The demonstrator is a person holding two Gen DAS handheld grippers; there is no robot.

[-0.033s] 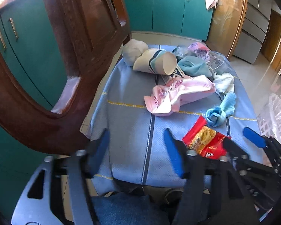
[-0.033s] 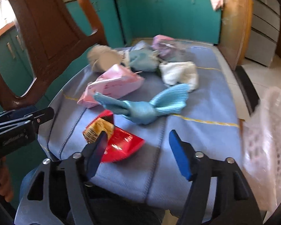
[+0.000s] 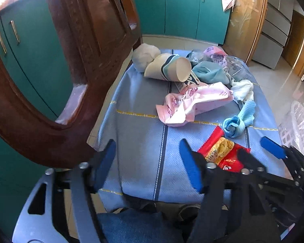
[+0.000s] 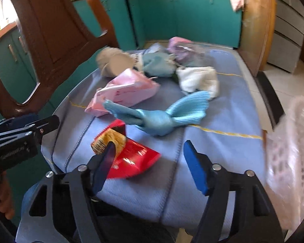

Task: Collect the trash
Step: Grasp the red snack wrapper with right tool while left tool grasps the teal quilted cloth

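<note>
Grippers are hovering wide apart and empty at the desk's (image 3: 139, 141) near edge, the left gripper (image 3: 147, 163) beside the right gripper (image 4: 149, 167). Red snack wrapper (image 4: 131, 156) is lying just ahead of the right gripper, near a blue sock (image 4: 158, 117) and pink packet (image 4: 127, 93).

A: How is the left gripper (image 3: 147, 162) standing?

B: Its blue-padded fingers (image 3: 189, 165) are spread wide with nothing between them, low at the near edge and pointing toward the far end.

A: And the right gripper (image 4: 149, 165)?

B: Also spread wide and holding nothing, level with the other and just to its right. From the left wrist view its black frame and one blue pad show at the near right.

A: Any hand visible?

B: A bit of skin at the near left of the right wrist view, too little to tell more.
</note>
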